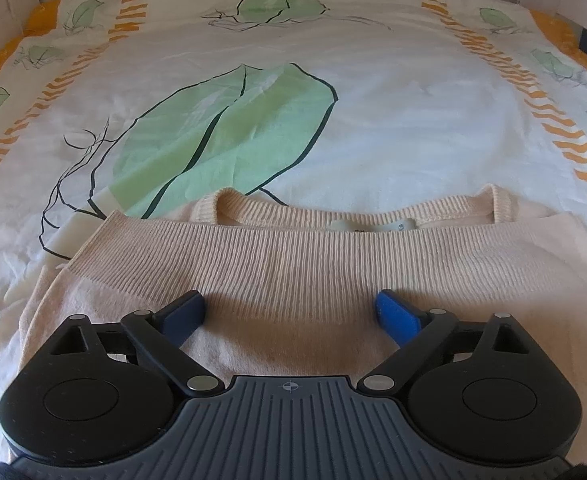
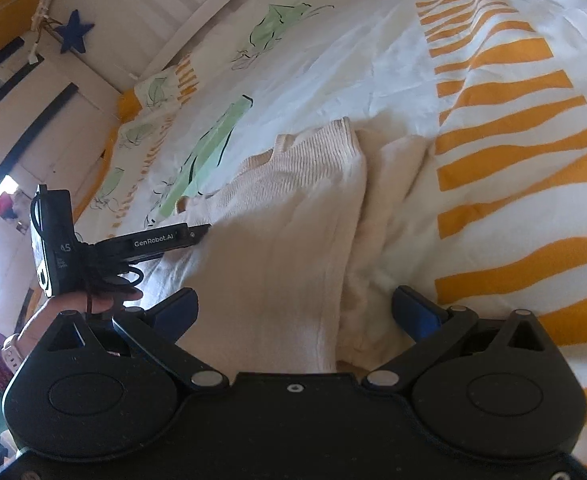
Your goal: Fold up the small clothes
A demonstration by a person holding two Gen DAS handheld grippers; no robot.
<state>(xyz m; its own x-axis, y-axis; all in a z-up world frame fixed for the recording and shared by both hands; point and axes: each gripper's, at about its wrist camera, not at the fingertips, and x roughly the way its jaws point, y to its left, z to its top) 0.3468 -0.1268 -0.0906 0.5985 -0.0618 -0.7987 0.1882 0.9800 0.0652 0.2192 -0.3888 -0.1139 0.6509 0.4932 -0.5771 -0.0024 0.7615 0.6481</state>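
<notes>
A small peach knit sweater lies folded on the bed, its ribbed hem laid up near the neckline with the label showing. My left gripper is open and empty, low over the sweater's near fold. In the right wrist view the same sweater lies in front of my right gripper, which is open and empty over its right edge, where a folded sleeve lies. The left gripper shows at the left of that view, held in a hand, reaching over the sweater.
The bed cover is white with green leaf prints and orange striped bands. A white slatted bed frame runs along the far side. A blue star hangs on it.
</notes>
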